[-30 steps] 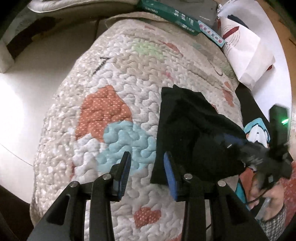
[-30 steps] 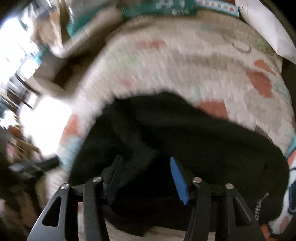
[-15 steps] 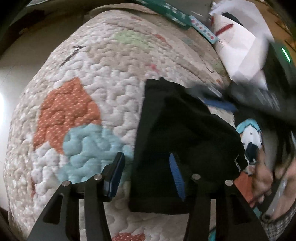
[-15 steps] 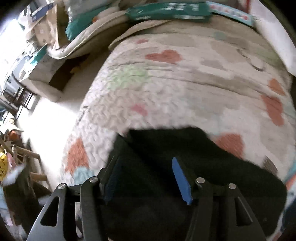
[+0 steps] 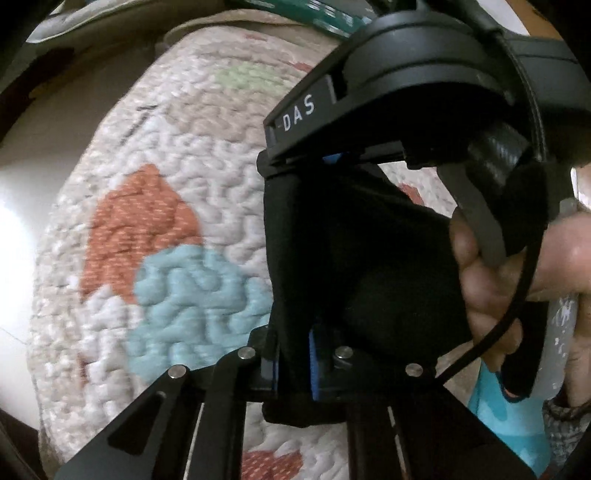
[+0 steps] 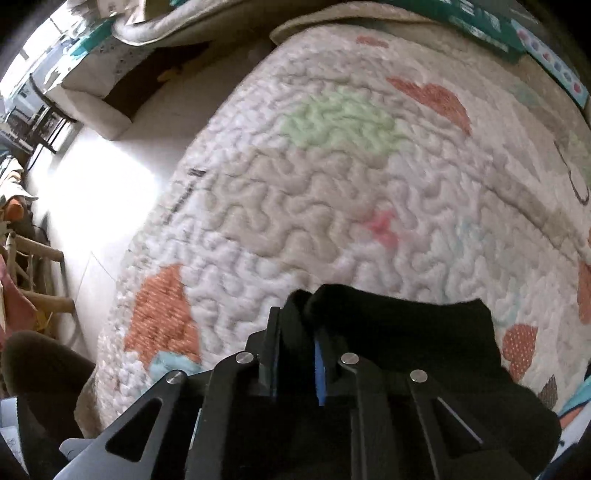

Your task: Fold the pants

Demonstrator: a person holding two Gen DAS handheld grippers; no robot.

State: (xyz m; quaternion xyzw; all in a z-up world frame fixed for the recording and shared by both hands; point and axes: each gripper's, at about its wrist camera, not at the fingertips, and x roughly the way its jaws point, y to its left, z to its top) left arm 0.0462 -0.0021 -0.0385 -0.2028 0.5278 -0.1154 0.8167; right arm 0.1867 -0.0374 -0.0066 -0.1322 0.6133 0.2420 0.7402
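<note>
Black pants [image 5: 369,266], folded into a compact pile, lie on a patterned quilt [image 5: 166,221]. My left gripper [image 5: 293,354] is shut on their near left edge, with black cloth pinched between the blue pads. The right gripper [image 5: 332,159], held by a hand [image 5: 498,280], hangs over the far left corner of the pile. In the right wrist view the right gripper [image 6: 295,350] has a fold of the pants [image 6: 406,332] between its pads, and its jaws are closing on it.
The quilt [image 6: 332,184] covers a bed whose left edge drops to a bright floor [image 6: 110,177]. A teal box [image 6: 491,22] lies along the far edge. A low beige furniture piece [image 6: 96,107] and a wooden chair [image 6: 37,277] stand to the left.
The right gripper swept from the right side of the pants to their far left corner. Both grippers went from open to pinching the cloth.
</note>
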